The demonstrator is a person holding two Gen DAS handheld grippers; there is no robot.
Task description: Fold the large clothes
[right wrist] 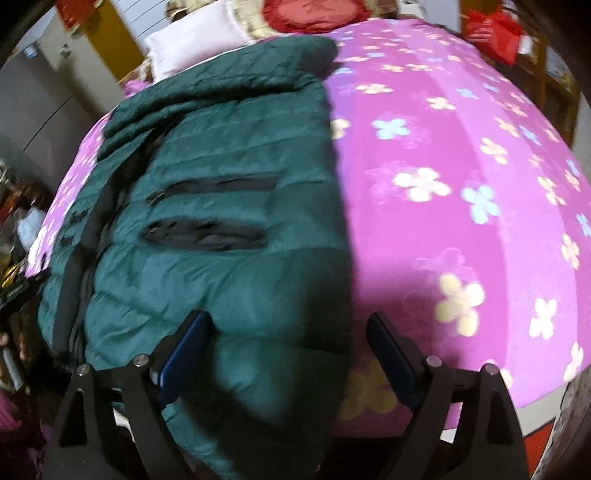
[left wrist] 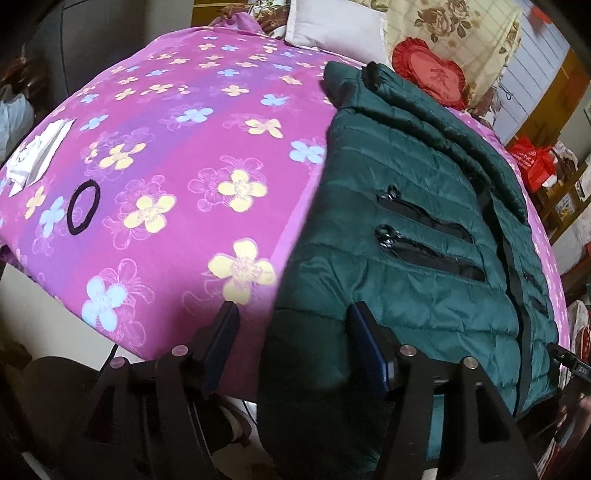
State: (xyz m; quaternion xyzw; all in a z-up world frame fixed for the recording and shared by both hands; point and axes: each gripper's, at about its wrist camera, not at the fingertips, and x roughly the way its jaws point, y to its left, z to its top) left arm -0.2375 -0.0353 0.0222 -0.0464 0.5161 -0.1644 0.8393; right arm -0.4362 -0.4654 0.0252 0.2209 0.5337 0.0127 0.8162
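Observation:
A dark green quilted jacket [left wrist: 406, 221] lies folded lengthwise on the pink flowered bed cover [left wrist: 166, 147], two black zip pockets facing up. Its near hem hangs over the bed's front edge. My left gripper [left wrist: 293, 319] is open at the hem's left corner; the jacket's edge runs between its fingers and the pads do not press on it. In the right wrist view the jacket [right wrist: 221, 184] fills the left half over the bed cover [right wrist: 461, 184]. My right gripper [right wrist: 288, 326] is open wide over the hem's right corner, with fabric between its fingers.
A black hair tie [left wrist: 83, 206] and a white packet [left wrist: 33, 155] lie on the cover's left side. At the bed's head are a white pillow [left wrist: 332, 26] and a red heart cushion [left wrist: 430, 74]. Red bags [left wrist: 532, 162] and shelves stand to the right.

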